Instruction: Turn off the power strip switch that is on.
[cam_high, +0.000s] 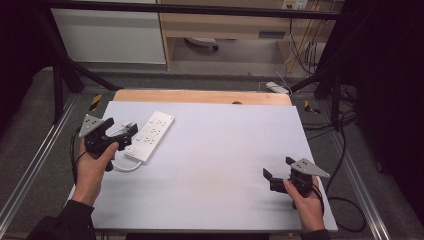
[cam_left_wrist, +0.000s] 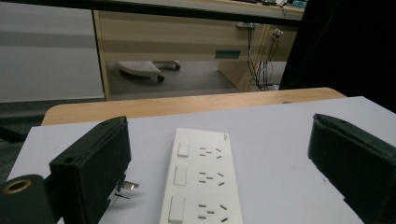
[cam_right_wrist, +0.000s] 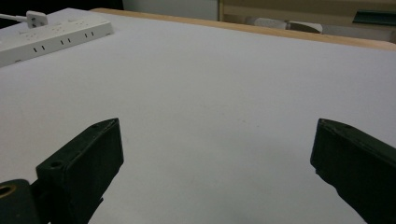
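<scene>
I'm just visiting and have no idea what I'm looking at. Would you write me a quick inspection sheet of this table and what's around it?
Surface: pale sheet covering a wooden table.
Job's things: white power strip at the left, its plug lying beside it.
Clutter: nothing seen.
Grippers: left gripper held at the strip, jaws open with the strip in line between them; right gripper over bare sheet, jaws open, nothing held.
Cables: white cord curling from the strip; black cable trailing by the right hand.
Surroundings: black metal frame, wooden cabinet, floor wiring.
</scene>
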